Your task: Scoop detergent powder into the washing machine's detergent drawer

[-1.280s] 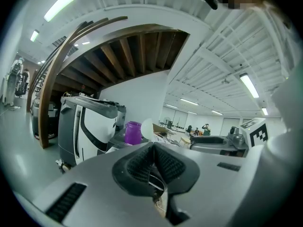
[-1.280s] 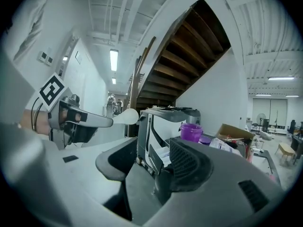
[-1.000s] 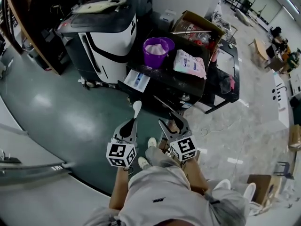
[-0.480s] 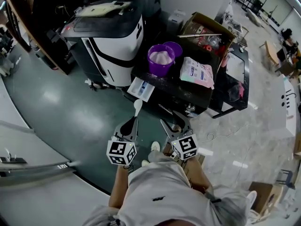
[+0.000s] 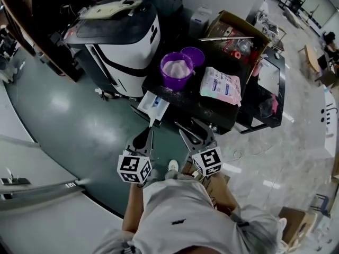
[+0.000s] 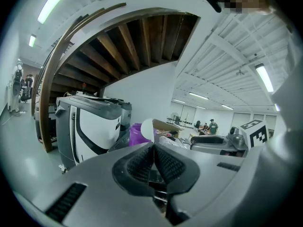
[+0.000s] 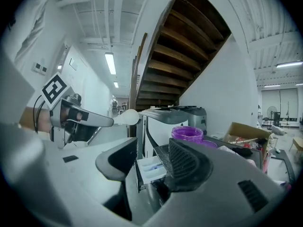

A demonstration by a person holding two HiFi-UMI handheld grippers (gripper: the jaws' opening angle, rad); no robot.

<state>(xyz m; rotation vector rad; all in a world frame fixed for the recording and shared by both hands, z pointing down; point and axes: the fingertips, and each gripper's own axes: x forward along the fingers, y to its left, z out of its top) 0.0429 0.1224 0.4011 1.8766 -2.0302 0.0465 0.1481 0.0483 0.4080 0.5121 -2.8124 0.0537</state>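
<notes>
While the left tool (image 5: 150,133) clenches a spoon (image 7: 126,117) and the right tool (image 5: 194,132) hangs released, the approach appears in hand; next, dip into the purple tub (image 5: 172,81).

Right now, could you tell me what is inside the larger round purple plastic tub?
The larger round purple plastic tub holds a mound of pale powder. The powder covers the tub's bottom, so its depth cannot be seen.

A cardboard box (image 5: 231,28) of what may be tools stands behind a white pouch (image 5: 221,86) on the black table (image 5: 190,100).
</notes>
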